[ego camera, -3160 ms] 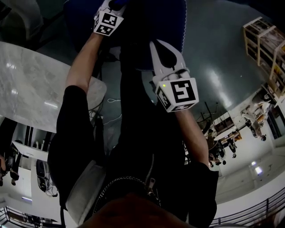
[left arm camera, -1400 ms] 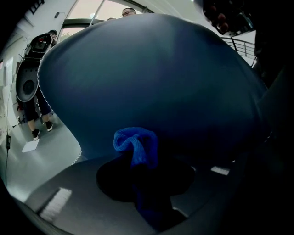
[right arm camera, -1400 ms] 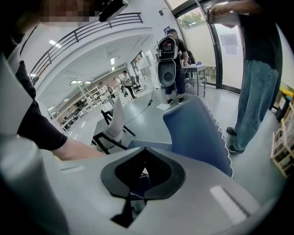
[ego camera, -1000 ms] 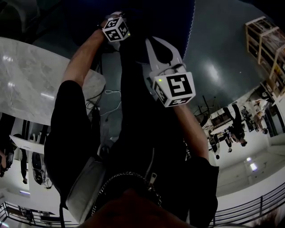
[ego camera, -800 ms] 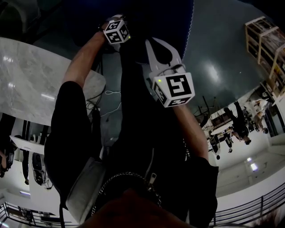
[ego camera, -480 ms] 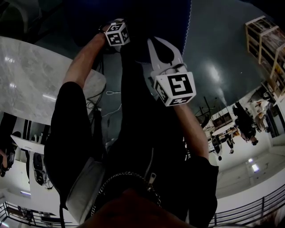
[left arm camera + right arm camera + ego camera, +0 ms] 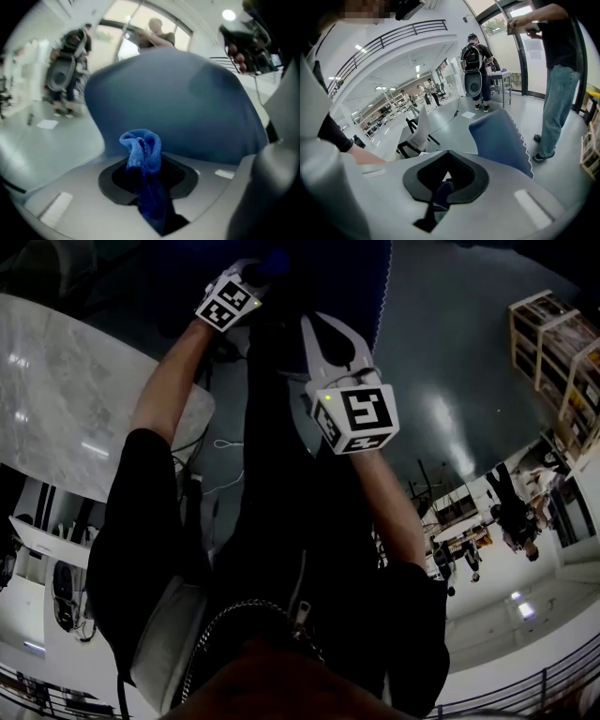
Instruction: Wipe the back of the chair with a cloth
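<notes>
In the left gripper view my left gripper (image 7: 143, 171) is shut on a bunched blue cloth (image 7: 141, 147), which sticks up between the dark pads. Close in front of it is the blue chair back (image 7: 187, 103), filling the middle of that view. In the head view the left gripper (image 7: 258, 268) is at the top, against the chair back (image 7: 319, 273), with the cloth (image 7: 277, 259) showing beside it. My right gripper (image 7: 316, 324) is held lower and to the right, its jaws together with nothing in them. In the right gripper view the chair back (image 7: 501, 138) is seen edge-on, beyond the right gripper (image 7: 445, 180).
A marble-topped table (image 7: 66, 399) lies to the left, with cables on the floor below it. Wooden shelving (image 7: 553, 343) stands at the far right. A white chair (image 7: 419, 129) and a standing person (image 7: 558, 75) are near the blue chair. Other people stand further off.
My left gripper has shifted up and left along the chair back with the cloth, and its marker cube has turned. The right gripper has stayed about where it was.
</notes>
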A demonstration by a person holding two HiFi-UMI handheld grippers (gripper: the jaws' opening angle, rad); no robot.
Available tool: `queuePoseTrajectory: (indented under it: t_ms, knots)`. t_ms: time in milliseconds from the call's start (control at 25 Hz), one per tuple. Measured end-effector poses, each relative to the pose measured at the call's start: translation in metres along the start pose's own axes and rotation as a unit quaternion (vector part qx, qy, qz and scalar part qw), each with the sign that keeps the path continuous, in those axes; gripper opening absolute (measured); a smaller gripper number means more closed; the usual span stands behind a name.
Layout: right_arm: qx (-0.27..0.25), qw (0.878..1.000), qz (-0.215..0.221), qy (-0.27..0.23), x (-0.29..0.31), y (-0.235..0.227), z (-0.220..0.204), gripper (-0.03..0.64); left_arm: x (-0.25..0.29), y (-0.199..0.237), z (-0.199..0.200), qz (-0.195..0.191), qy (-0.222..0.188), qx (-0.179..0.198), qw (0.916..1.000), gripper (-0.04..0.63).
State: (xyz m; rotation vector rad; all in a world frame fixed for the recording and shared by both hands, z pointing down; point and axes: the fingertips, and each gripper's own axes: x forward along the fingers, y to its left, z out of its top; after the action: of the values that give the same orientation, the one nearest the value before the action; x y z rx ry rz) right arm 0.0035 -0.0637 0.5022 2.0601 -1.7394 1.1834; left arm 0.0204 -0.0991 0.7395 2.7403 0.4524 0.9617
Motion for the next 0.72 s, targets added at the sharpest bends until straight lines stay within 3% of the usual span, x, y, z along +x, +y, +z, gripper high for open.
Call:
queuePoseTrajectory:
  t_ms: [120, 280, 400, 720]
  knots:
    - [-0.016, 1.000, -0.010, -0.019, -0.002, -0.005, 0.012, 0.003, -0.026, 0.027, 0.045, 0.115, -0.070, -0.021, 0.9907, 0.112]
    - [-0.043, 0.998, -0.011, -0.045, -0.005, -0.005, 0.029, 0.003, -0.052, 0.038, 0.093, 0.221, -0.140, -0.046, 0.9640, 0.112]
    - [-0.054, 0.997, 0.007, -0.057, -0.014, -0.012, 0.035, 0.003, -0.056, 0.034, 0.120, 0.268, -0.172, -0.064, 0.9457, 0.112]
    - [-0.098, 0.990, 0.063, -0.076, -0.074, -0.027, 0.023, 0.003, -0.067, -0.023, 0.127, 0.343, -0.192, -0.091, 0.9149, 0.114]
